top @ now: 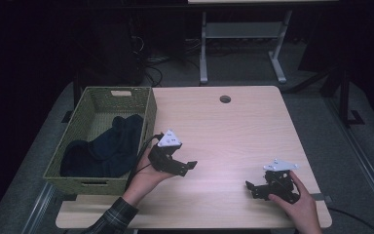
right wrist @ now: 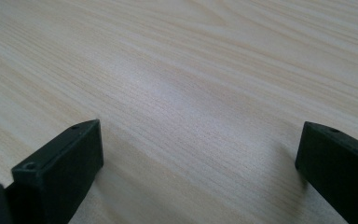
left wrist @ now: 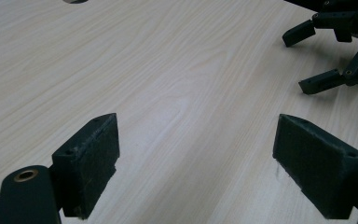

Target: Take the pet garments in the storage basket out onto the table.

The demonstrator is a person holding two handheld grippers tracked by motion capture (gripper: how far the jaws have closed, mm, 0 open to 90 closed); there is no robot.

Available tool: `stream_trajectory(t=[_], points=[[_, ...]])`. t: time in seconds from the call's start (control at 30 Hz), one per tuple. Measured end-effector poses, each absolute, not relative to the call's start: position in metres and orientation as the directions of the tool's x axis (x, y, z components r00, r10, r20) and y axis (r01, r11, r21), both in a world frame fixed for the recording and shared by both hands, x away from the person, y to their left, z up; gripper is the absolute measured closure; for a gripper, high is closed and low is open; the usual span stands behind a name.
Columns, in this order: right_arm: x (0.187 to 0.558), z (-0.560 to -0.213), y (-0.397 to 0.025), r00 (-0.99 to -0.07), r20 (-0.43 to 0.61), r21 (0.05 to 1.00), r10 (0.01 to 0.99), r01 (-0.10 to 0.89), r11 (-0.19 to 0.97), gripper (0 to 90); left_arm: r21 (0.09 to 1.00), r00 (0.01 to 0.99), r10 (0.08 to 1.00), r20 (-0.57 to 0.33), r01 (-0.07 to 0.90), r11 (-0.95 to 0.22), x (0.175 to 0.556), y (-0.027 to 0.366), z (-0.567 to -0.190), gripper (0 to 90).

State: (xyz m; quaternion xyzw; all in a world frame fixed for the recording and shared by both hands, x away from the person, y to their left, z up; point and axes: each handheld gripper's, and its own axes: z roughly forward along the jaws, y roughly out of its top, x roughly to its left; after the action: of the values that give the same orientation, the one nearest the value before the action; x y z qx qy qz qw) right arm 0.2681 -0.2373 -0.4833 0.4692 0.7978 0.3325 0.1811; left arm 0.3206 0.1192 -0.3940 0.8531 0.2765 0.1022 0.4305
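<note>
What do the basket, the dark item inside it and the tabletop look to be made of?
The basket looks woven, perhaps wicker or paper cord, in matte green: its walls show a fine braided weave. The dark item seems soft navy fabric, slumped in folds. The tabletop looks like pale wood or laminate, with straight grain lines and a soft sheen.

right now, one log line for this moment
left gripper: open, empty | right gripper: open, empty | dark cloth: in basket | table: bare
</note>
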Motion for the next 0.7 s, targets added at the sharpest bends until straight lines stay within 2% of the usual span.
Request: stream_trajectory(t=[0.7], points=[[0.268,-0.483,-0.237,-0.492,0.026,0.700,0.870,0.630,0.336,0.4,0.819,0.822,0.568,-0.045,0.356,-0.450,0.325,0.131,-0.369,14.2]])
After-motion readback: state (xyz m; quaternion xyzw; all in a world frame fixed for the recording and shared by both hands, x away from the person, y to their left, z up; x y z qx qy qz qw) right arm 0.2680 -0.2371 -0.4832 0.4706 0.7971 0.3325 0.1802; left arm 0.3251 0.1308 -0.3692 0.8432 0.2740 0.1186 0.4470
